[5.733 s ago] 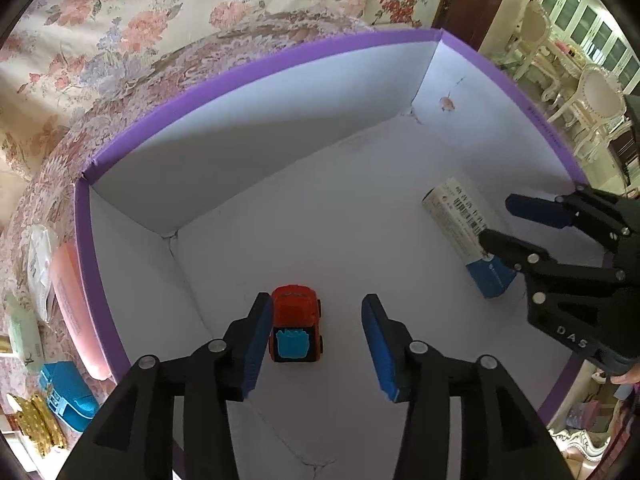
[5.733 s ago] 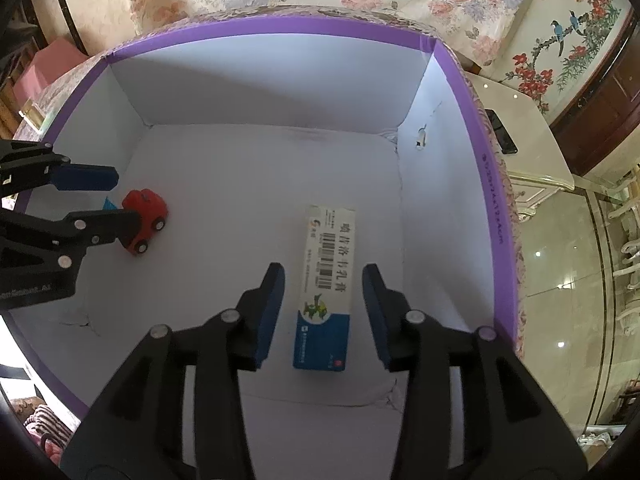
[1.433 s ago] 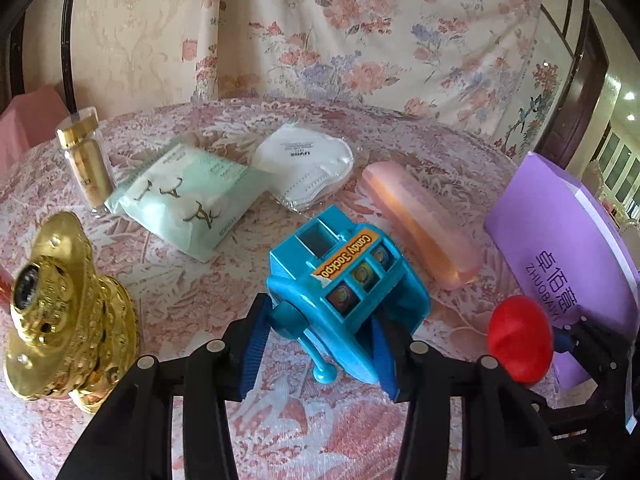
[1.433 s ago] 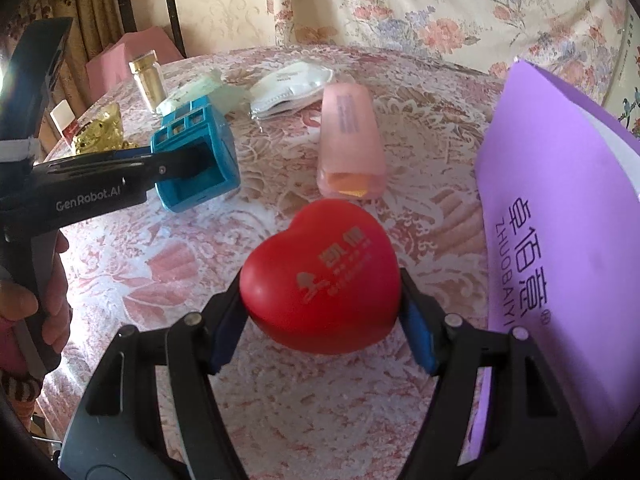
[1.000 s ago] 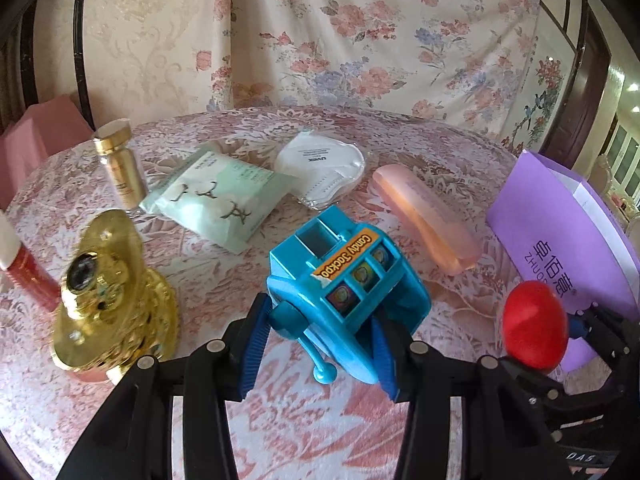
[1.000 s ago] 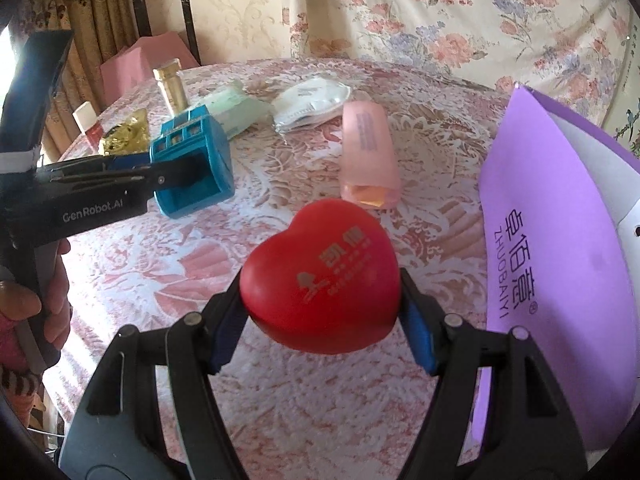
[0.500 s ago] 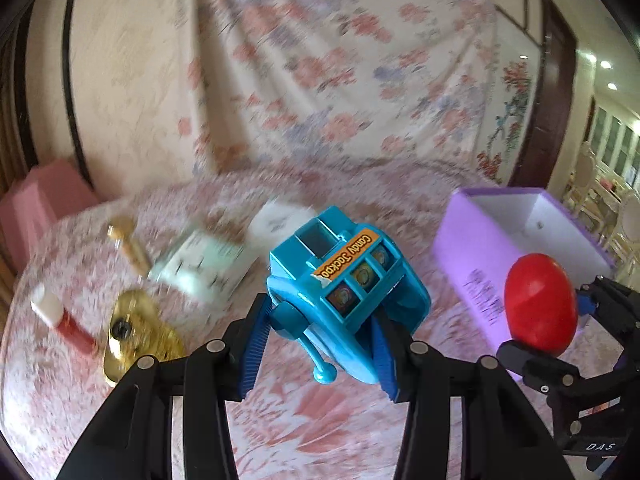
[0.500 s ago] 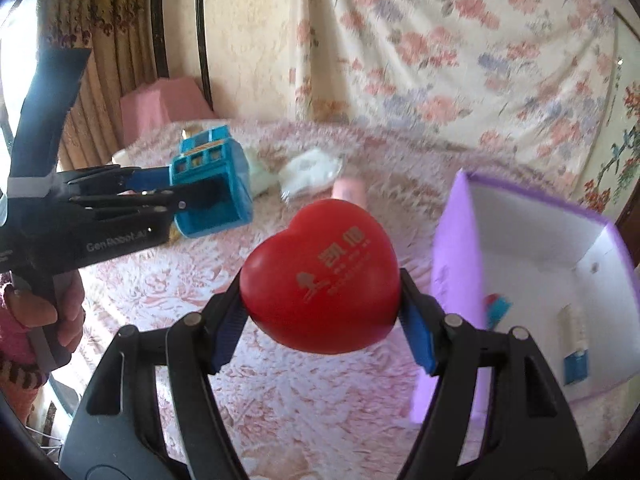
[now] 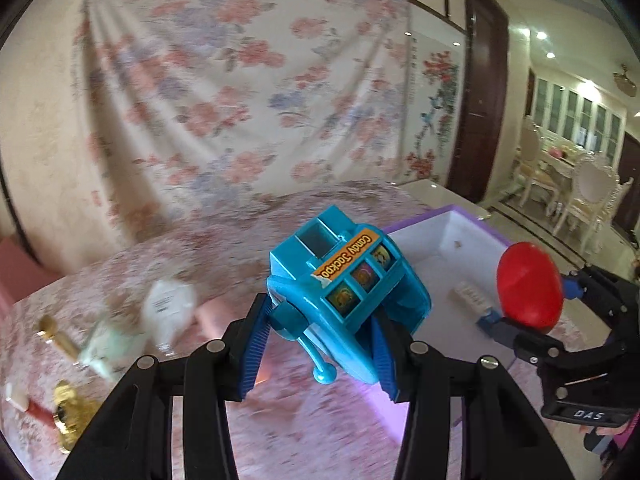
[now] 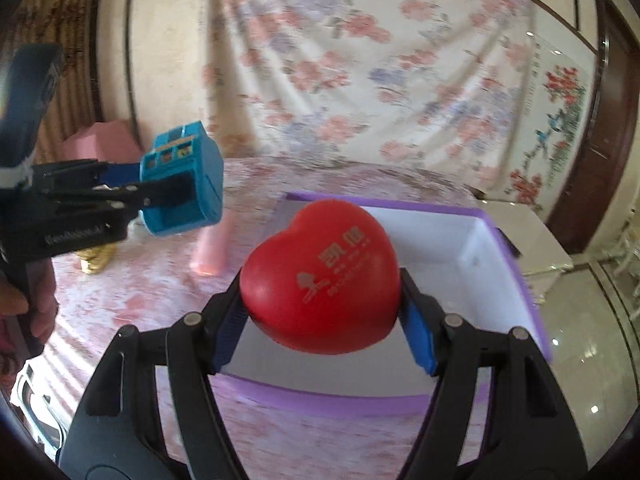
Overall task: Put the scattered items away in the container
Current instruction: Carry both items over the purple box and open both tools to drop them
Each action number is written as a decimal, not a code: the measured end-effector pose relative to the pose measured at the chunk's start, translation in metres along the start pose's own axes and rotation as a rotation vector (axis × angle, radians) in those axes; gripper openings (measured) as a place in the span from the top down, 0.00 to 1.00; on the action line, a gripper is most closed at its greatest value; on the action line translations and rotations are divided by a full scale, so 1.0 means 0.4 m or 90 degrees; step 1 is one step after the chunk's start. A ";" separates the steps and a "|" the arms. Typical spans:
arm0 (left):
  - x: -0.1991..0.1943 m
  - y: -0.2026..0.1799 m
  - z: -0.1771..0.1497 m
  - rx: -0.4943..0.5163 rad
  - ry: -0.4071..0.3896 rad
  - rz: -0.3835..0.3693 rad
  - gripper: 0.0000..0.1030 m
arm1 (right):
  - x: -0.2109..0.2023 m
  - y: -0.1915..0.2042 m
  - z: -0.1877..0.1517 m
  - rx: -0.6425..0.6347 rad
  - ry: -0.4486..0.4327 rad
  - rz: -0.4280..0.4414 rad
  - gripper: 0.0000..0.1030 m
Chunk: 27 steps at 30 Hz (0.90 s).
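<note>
My left gripper (image 9: 320,344) is shut on a blue toy slot machine (image 9: 348,292), held in the air above the table. That toy (image 10: 182,184) also shows at the left of the right wrist view. My right gripper (image 10: 324,316) is shut on a red foam heart (image 10: 324,276), raised over the near side of the purple box (image 10: 516,292). The heart (image 9: 528,286) hangs over the box (image 9: 444,232) in the left wrist view, where a small carton (image 9: 470,296) lies on the white floor inside.
On the floral tablecloth (image 9: 160,252) lie a pink case (image 10: 212,248), a white mask (image 9: 168,308), a pale green packet (image 9: 108,350), a gold-capped vial (image 9: 56,338), a gold ornament (image 9: 70,412) and a red tube (image 9: 28,404). A hand (image 10: 24,304) holds the left gripper.
Both grippers have risen and swung right with their loads. The purple box now lies under the heart and closer to the slot machine; the table items have dropped lower left.
</note>
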<state>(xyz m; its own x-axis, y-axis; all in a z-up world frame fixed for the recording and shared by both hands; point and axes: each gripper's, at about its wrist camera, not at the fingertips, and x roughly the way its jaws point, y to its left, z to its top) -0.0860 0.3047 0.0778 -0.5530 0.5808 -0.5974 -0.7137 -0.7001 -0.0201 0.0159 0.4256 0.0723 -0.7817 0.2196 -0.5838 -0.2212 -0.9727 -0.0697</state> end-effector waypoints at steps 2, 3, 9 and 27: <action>0.031 -0.037 0.020 0.006 0.012 -0.017 0.54 | 0.008 -0.047 0.002 0.001 0.011 -0.010 0.31; 0.049 -0.057 0.030 0.011 0.020 -0.025 0.54 | 0.012 -0.071 0.003 0.001 0.017 -0.015 0.31; 0.159 -0.166 0.072 0.031 0.068 -0.048 0.54 | 0.089 -0.200 0.014 -0.018 0.085 -0.022 0.31; 0.437 -0.230 0.061 0.031 0.251 -0.005 0.54 | 0.361 -0.335 0.048 -0.072 0.272 0.005 0.31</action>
<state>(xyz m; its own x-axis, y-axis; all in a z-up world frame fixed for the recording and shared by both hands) -0.1275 0.4806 -0.0051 -0.3468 0.3759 -0.8593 -0.7424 -0.6700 0.0065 -0.0786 0.5891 0.0127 -0.4668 0.1850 -0.8648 -0.1320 -0.9815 -0.1387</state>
